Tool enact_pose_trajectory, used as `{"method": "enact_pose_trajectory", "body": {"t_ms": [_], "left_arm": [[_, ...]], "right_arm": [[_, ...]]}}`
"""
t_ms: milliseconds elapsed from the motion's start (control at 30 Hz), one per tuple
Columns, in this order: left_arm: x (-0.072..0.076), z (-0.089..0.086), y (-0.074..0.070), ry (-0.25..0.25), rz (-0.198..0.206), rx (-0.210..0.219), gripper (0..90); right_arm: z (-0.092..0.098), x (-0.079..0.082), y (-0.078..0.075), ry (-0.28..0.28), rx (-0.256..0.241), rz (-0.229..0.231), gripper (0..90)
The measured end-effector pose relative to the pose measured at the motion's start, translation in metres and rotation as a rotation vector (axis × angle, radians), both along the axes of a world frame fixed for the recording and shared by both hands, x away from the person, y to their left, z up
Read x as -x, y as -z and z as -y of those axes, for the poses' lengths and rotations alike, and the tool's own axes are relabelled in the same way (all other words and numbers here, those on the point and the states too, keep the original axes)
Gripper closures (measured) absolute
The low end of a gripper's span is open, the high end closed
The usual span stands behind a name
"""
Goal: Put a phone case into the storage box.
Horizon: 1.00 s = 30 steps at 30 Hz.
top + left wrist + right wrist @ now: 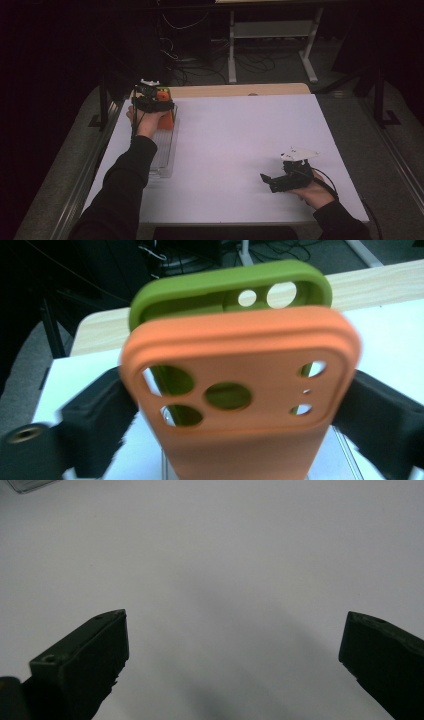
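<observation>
An orange phone case with round camera cut-outs stands upright between the jaws of my left gripper, which press on its two side edges. A green phone case stands just behind it. In the high view the left gripper is at the far left of the white table, over the far end of a clear plastic rack, with the orange case below it and a bit of the green case beyond. My right gripper rests open near the front right, nothing between its jaws.
The white table top spreads between the two grippers. A wooden strip runs along its far edge. Beyond it are a desk frame and cables on a dark floor. A dark stand rises at the table's left edge.
</observation>
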<state>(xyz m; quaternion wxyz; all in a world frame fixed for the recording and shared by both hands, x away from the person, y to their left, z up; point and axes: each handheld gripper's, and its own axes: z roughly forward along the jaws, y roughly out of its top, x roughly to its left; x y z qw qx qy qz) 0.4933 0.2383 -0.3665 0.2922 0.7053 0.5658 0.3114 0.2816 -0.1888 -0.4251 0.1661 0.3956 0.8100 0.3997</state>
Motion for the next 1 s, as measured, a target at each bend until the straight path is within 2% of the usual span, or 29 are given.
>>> {"method": "enact_pose_trajectory", "body": {"t_ms": [67, 100, 133, 300, 400, 467, 500, 567, 633, 700, 833, 867, 1000], "left_arm": [[-0.001, -0.001, -0.001, -0.004, -0.002, 0.004, 2.9], [-0.001, -0.001, -0.001, -0.003, 0.002, 0.009, 1.9], [-0.002, -0.001, -0.001, 0.001, 0.008, 0.012, 1.5], [0.001, -0.002, -0.006, 0.025, 0.013, 0.016, 0.0], [0.007, -0.005, -0.012, 0.058, 0.003, 0.015, 0.0], [0.012, -0.008, -0.016, 0.084, -0.003, 0.032, 0.0], [0.016, -0.01, -0.018, 0.104, -0.011, 0.024, 0.0], [0.023, -0.012, -0.02, 0.136, -0.013, 0.035, 0.0], [0.031, -0.015, -0.022, 0.172, -0.025, 0.053, 0.0], [0.04, -0.019, -0.024, 0.207, -0.019, 0.075, 0.0], [0.061, -0.024, -0.028, 0.312, -0.02, 0.123, 0.0], [0.066, -0.025, -0.029, 0.339, -0.022, 0.122, 0.0], [0.087, -0.024, -0.029, 0.438, -0.007, 0.17, 0.0]], "right_arm": [[0.001, -0.001, 0.0, -0.006, 0.007, 0.012, 0.0], [0.0, 0.0, 0.0, -0.002, 0.001, -0.001, 0.0], [0.0, 0.0, 0.0, -0.007, 0.007, 0.011, 0.0], [0.001, 0.001, -0.002, -0.003, -0.003, 0.007, 0.0], [0.001, 0.001, -0.002, -0.003, -0.001, 0.011, 0.0], [0.002, 0.001, -0.002, -0.002, -0.001, 0.013, 0.0], [0.002, 0.001, -0.002, 0.001, -0.002, 0.018, 0.0], [0.002, 0.002, -0.003, 0.003, -0.007, 0.01, 0.0], [0.002, 0.002, -0.003, -0.004, -0.004, 0.012, 0.0], [0.002, 0.002, -0.003, -0.01, -0.004, 0.013, 0.0], [0.002, 0.003, -0.004, -0.024, -0.01, 0.014, 0.0], [0.001, 0.003, -0.004, -0.027, -0.009, 0.017, 0.0], [0.002, 0.003, -0.004, -0.05, 0.0, 0.03, 0.0]]}}
